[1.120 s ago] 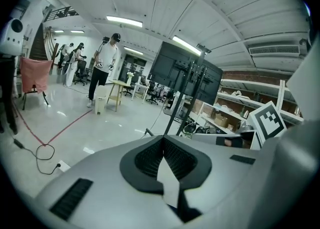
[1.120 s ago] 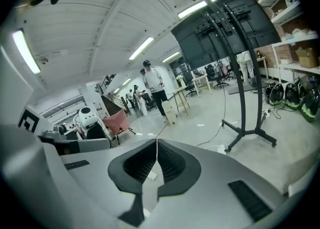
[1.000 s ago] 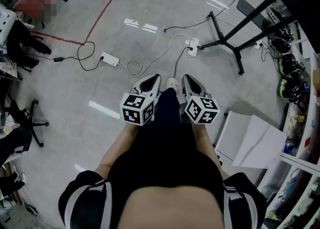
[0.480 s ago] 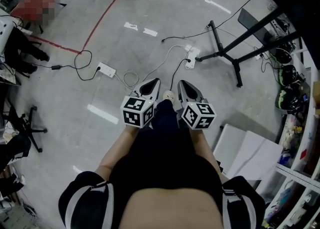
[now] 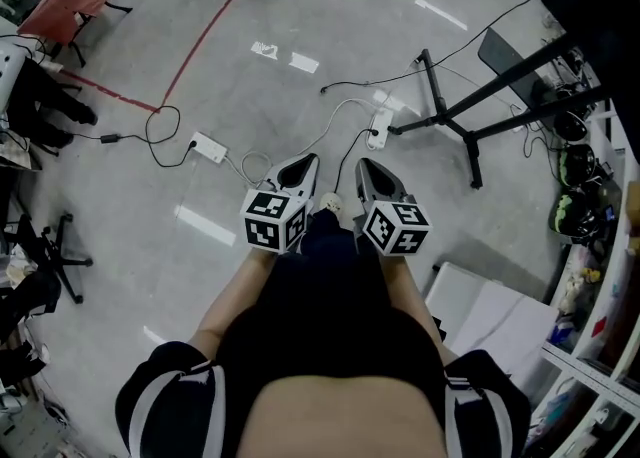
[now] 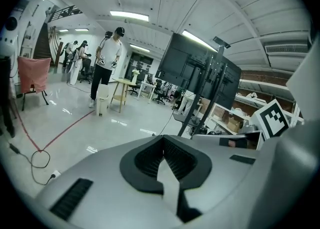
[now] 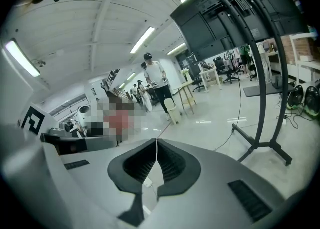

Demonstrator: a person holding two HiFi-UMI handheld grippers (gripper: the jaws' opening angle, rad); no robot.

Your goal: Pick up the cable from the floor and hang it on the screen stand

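Cable (image 5: 322, 130) lies white and slack on the floor (image 5: 200, 266), running between 2 power strips (image 5: 212, 147) just ahead of the person's shoe. The left gripper (image 5: 304, 162) and right gripper (image 5: 368, 168) hover side by side above it, both jaws pressed together, holding nothing. The screen stand (image 5: 468, 98) is to the right.

Pale grey floor (image 5: 250, 66) crossed by a red line (image 5: 205, 36); white cable (image 5: 340, 106) and power strip (image 5: 209, 147); black screen stand (image 5: 470, 111); red chair (image 5: 65, 1).
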